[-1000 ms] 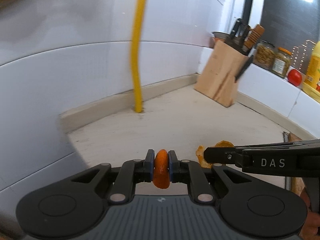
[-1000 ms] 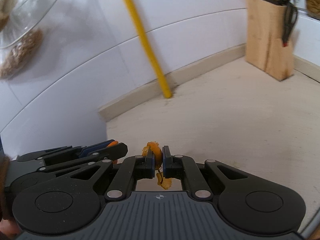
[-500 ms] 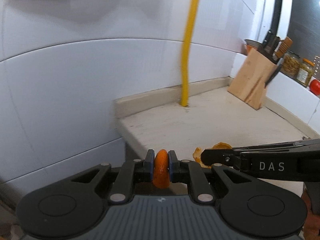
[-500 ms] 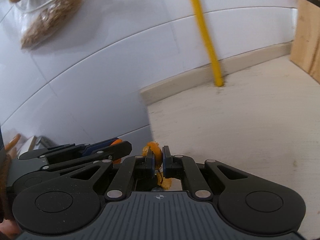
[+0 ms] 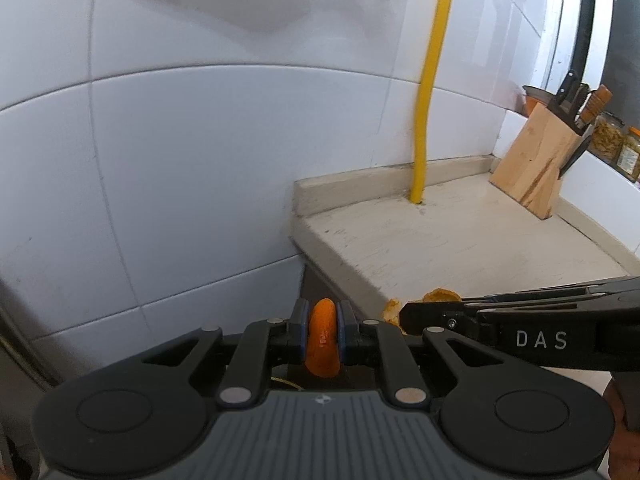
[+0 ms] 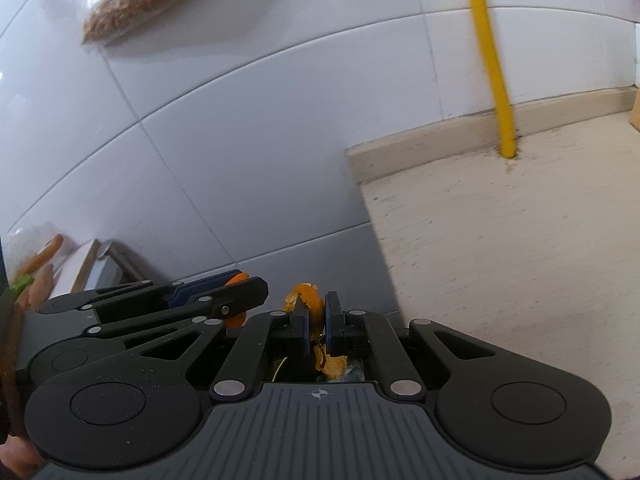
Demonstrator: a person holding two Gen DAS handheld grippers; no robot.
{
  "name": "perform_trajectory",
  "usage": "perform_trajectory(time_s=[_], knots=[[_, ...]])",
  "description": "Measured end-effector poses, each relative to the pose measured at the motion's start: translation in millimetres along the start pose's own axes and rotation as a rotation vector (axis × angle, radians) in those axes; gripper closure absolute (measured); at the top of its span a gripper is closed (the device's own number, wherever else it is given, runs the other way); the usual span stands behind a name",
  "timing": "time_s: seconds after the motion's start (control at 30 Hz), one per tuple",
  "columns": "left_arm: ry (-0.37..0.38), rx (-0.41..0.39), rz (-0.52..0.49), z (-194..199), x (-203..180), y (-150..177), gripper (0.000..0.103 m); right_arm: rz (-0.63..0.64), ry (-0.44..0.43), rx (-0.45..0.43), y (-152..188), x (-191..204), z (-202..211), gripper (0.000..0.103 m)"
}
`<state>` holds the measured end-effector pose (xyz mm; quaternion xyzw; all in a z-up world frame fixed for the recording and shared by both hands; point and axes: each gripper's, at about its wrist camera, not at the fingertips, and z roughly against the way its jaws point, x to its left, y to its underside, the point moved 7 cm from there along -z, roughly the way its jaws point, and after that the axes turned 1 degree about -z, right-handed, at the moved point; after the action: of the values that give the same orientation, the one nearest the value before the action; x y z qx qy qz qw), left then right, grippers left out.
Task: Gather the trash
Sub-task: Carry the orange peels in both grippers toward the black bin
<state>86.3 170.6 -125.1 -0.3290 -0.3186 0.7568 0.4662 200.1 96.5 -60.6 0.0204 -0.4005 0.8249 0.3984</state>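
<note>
Two grippers, left gripper [image 5: 322,334], right gripper [image 6: 316,320], two orange peels, left peel [image 5: 322,336], right peel [image 6: 314,312]

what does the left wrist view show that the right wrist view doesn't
Only the left wrist view shows the whole wooden knife block standing at the back of the counter, with glass jars behind it.

Only the right wrist view shows a clear bag of grain high on the wall, and a ragged orange peel pinched in the right gripper.

Both show the yellow pipe meeting the beige counter, the white wall tiles, and the left gripper shut on a smooth orange peel piece.
</note>
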Motion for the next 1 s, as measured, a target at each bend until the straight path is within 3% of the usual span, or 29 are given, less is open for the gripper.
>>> perform_trajectory(time_s=[1.0], knots=[[-0.066, 0.181, 0.053, -6, 31, 73, 0.092, 0.015, -0.020, 0.158, 56, 24, -41, 0.093]])
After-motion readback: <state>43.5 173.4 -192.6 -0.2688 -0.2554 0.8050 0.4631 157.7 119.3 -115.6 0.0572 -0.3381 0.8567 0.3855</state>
